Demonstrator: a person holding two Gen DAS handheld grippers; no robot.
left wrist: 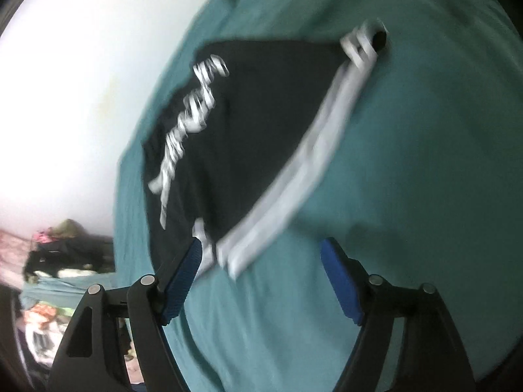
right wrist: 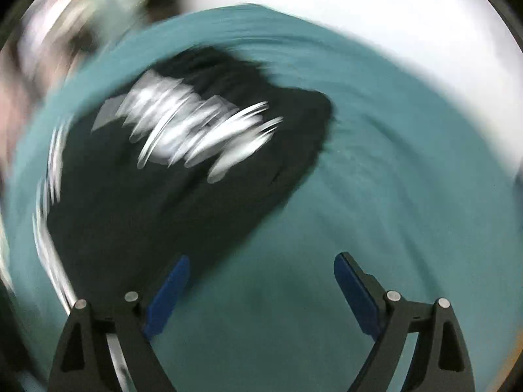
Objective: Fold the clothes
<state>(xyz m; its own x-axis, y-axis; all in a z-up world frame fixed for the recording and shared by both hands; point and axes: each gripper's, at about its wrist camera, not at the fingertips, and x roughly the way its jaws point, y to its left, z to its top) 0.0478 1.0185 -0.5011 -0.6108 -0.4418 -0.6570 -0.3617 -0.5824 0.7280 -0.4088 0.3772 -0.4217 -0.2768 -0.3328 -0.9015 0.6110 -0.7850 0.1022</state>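
A black garment (left wrist: 255, 124) with white lettering and a white band along one edge (left wrist: 304, 166) lies flat on a teal sheet (left wrist: 408, 196). My left gripper (left wrist: 261, 251) is open and empty, its fingers spread just above the garment's near white corner. In the right wrist view the same black garment (right wrist: 183, 202) lies partly folded, its white print blurred. My right gripper (right wrist: 261, 264) is open and empty above the sheet (right wrist: 376, 179), just right of the garment's near edge. Both views are blurred by motion.
A white wall (left wrist: 65, 98) runs behind the sheet's far edge. A heap of mixed clothes (left wrist: 62, 261) sits at the lower left of the left wrist view. Blurred clutter (right wrist: 65, 32) fills the upper left of the right wrist view.
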